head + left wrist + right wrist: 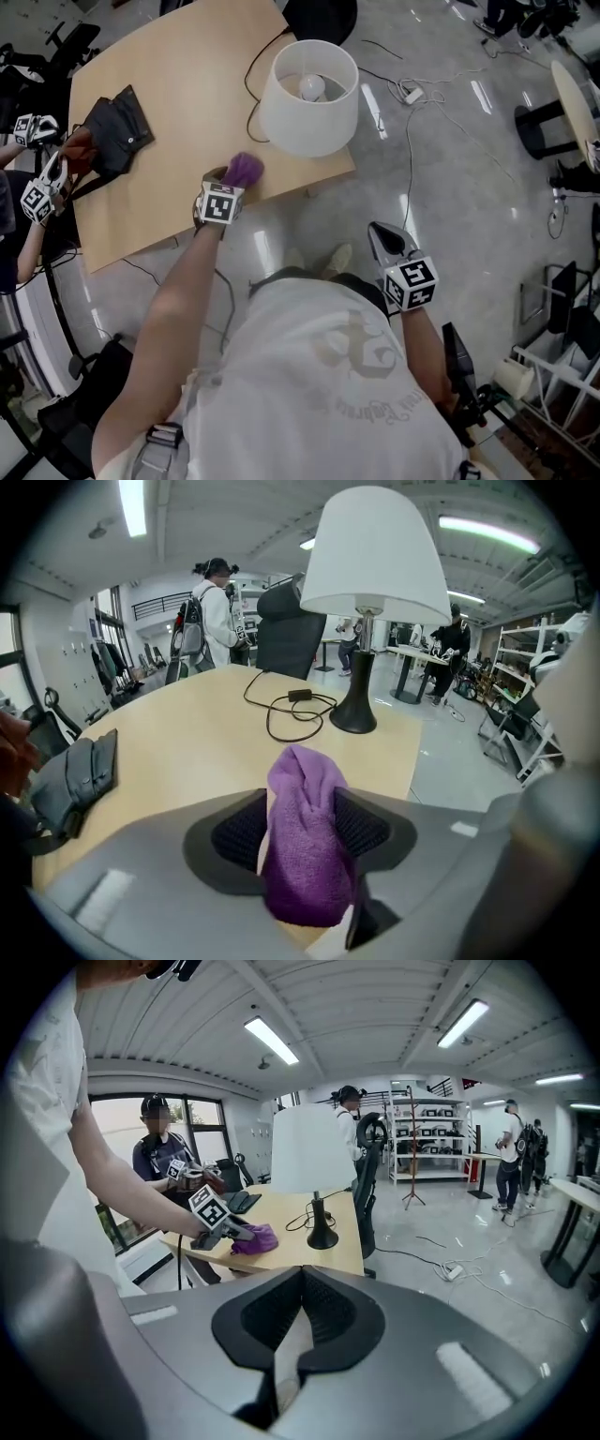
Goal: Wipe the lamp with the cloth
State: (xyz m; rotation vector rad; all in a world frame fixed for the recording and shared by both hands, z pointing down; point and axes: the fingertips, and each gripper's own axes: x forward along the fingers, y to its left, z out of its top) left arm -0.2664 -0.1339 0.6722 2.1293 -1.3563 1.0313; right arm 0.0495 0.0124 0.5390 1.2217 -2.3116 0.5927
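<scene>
The left gripper [232,180] has its jaws wide around the purple cloth [246,169]. The cloth stands bunched between the pads on the table [169,56], right at the table's near edge. The pads do not seem to be pinching it, so a lift from here would likely leave the cloth behind or drag it over the edge to the floor.

The lamp [309,98] stands at about 1 o'clock from the cloth, near the table's corner. It looks top-heavy under its broad white shade [375,550], so a firm wipe against the shade could rock it toward the edge. Its cord [295,710] lies looped at 9 o'clock from the base and could snag a passing jaw.

The right gripper [386,242] is closed on nothing. It hangs over the floor at 4 o'clock from the cloth, well apart from the lamp and too far off to steady it.
</scene>
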